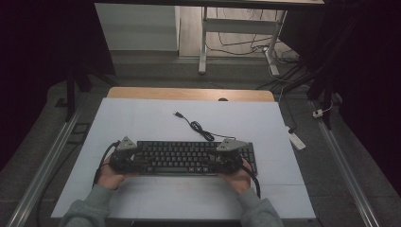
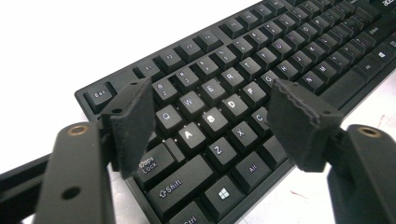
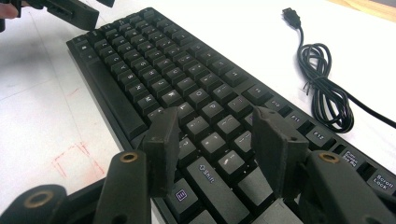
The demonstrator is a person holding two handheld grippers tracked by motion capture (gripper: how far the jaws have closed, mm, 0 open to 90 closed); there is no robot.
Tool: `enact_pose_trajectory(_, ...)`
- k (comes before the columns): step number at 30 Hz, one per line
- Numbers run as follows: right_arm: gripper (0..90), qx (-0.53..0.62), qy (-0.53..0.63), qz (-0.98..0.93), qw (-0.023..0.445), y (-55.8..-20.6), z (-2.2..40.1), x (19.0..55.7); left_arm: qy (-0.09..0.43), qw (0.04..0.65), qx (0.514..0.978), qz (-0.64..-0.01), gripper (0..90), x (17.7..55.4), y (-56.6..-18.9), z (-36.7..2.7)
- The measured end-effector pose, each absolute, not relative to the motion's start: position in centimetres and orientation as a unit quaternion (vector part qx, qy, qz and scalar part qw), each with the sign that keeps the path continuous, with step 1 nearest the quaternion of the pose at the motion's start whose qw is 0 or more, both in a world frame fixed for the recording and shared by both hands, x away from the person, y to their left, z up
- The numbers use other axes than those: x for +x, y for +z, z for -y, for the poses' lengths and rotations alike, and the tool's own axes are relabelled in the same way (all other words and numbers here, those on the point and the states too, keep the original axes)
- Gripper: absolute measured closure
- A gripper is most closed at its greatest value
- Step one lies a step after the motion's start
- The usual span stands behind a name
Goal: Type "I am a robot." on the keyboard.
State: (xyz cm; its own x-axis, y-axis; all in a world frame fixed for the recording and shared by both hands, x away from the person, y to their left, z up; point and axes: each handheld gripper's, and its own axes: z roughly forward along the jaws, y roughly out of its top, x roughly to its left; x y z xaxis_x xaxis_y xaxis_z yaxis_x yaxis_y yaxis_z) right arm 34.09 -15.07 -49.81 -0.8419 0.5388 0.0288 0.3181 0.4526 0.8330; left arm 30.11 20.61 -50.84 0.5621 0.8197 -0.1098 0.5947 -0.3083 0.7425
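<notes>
Keyboard [image 1: 189, 157] lies flat in the lower middle of the frame on the white surface [image 1: 142, 123], cord [image 1: 198, 126] coiled just behind. Left claw [image 2: 210, 119] hovers released over the letter keys, jaws spread, gripping nothing (poised for a key?). Right claw [image 3: 217, 149], also released, hangs above the Shift end.
</notes>
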Motion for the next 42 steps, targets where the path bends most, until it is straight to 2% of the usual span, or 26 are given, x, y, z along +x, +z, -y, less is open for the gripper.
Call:
enact_pose_trajectory(30,52.4,0.227,0.456,-0.854,0.11,-49.7,12.1,33.9,0.14,0.379,0.805,-0.435,26.0,30.1,-50.9,-20.3)
enact_pose_trajectory(36,62.3,0.209,0.454,-0.86,0.103,-49.7,11.3,33.9,0.142,0.377,0.807,-0.432,25.9,30.1,-50.9,-20.3)
enact_pose_trajectory(42,80.0,0.187,0.453,-0.868,0.084,-49.9,10.3,34.0,0.142,0.376,0.808,-0.431,25.8,30.1,-50.9,-20.2)
